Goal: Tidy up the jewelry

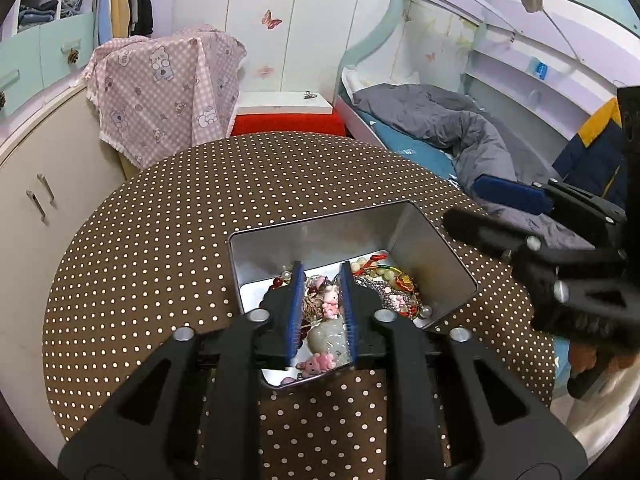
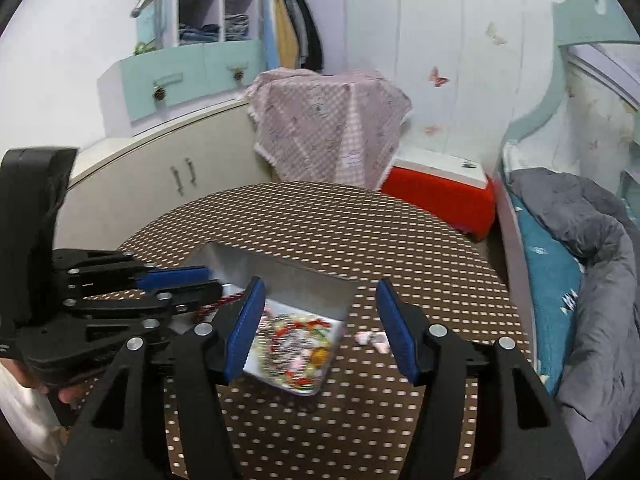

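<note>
Left wrist view shows the left gripper (image 1: 321, 280) reaching down into the tin (image 1: 436, 248) on the dotted table (image 1: 160, 240), its fingers partly parted over the jewelry (image 1: 384, 288) and hiding much of it; whether they grip anything I cannot tell. Right gripper (image 2: 320, 312) hovers wide open, empty, above the blurred tin, a pink piece (image 2: 372, 338) lying just beside it.

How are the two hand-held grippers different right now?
The left hand-held gripper has its blue pads close together, while the right hand-held gripper has its pads spread wide. The left one is over the metal tin, above the jewelry; the right one is beside the tin, over the dotted tablecloth, with a small pink piece lying between its fingers. Both are black with blue pads.
</note>
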The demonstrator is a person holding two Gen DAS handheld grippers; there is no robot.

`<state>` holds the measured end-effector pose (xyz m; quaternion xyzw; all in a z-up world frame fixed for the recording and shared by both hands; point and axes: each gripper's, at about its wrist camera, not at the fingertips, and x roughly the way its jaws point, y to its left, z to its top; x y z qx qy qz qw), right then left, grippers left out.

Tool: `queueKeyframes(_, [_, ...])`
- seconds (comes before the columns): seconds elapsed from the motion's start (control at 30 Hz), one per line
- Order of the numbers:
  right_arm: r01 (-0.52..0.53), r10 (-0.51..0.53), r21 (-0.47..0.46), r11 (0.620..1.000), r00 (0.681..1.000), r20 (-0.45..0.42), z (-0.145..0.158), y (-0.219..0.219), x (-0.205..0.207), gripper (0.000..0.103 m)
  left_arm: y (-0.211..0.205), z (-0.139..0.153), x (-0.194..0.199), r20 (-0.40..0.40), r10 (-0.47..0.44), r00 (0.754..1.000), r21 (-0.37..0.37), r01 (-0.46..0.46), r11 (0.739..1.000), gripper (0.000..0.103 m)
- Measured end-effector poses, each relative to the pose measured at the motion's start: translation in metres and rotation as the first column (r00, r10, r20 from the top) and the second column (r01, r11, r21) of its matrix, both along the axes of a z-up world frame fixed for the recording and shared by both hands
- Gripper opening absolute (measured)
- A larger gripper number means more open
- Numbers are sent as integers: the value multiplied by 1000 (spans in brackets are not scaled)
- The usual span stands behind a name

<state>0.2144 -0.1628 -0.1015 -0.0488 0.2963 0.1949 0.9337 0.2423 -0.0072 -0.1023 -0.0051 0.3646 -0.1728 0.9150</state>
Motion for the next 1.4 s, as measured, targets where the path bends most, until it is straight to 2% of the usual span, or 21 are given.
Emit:
queueKeyframes(0.07, [29, -29, 11, 1000, 1000, -5, 0, -9, 4, 55, 1, 4, -4, 28, 10, 1000, -4, -10, 1000, 66])
queueKeyframes(0.23, [111, -111, 3, 994, 994, -23, -7, -31, 14, 55, 3, 10, -7, 61, 15, 998, 4, -15, 1000, 66])
queueKeyframes(0.37, [136, -136, 7, 991, 989, -66, -19, -42, 23, 55, 7, 11, -5, 59, 34, 998, 6, -35, 999, 66])
queueKeyframes(0.67, [100, -100, -9, 995, 983, -154, -49, -38, 32, 54, 32, 4, 9, 8, 142, 990, -32, -142, 989, 66])
queueKeyframes(0.73, [79, -79, -7, 997, 984, -162, -53, -36, 35, 46, 34, 1, 12, -12, 145, 989, -33, -146, 989, 66])
queueKeyframes(0.8, [61, -58, 13, 998, 982, -181, -57, -38, 38, 45, 35, -1, 15, -29, 147, 989, -33, -148, 988, 66])
queueKeyframes(0.93, [87, -85, -1, 996, 976, -199, -63, -42, 44, 43, 38, -7, 21, -63, 152, 986, -45, -155, 987, 66])
queueKeyframes(0.97, [84, -84, -5, 996, 975, -204, -65, -43, 45, 43, 39, -9, 24, -75, 153, 985, -51, -157, 986, 65])
queueKeyframes(1.03, [66, -68, -15, 998, 975, -212, -69, -39, 47, 43, 39, -13, 27, -93, 154, 984, -47, -159, 986, 56])
queueKeyframes(1.1, [54, -62, -44, 998, 974, -219, -75, -32, 51, 37, 39, -18, 31, -125, 152, 980, -37, -158, 987, 39])
queueKeyframes(1.13, [52, -63, -56, 997, 971, -233, -78, -30, 54, 36, 39, -20, 34, -140, 150, 979, -35, -156, 987, 35])
queueKeyframes(1.23, [41, -54, -63, 997, 974, -221, -76, -28, 55, 33, 39, -25, 38, -163, 150, 975, -32, -157, 987, 33])
queueKeyframes(1.3, [27, -45, -82, 996, 973, -224, -78, -25, 57, 31, 37, -29, 40, -182, 154, 971, -33, -162, 986, 26])
queueKeyframes(1.37, [5, -26, -97, 995, 975, -220, -78, -20, 59, 26, 37, -34, 42, -198, 153, 968, -31, -162, 986, 22])
queueKeyframes(1.4, [-11, -11, -100, 995, 976, -219, -78, -18, 59, 17, 37, -36, 42, -201, 157, 967, -24, -165, 986, 20])
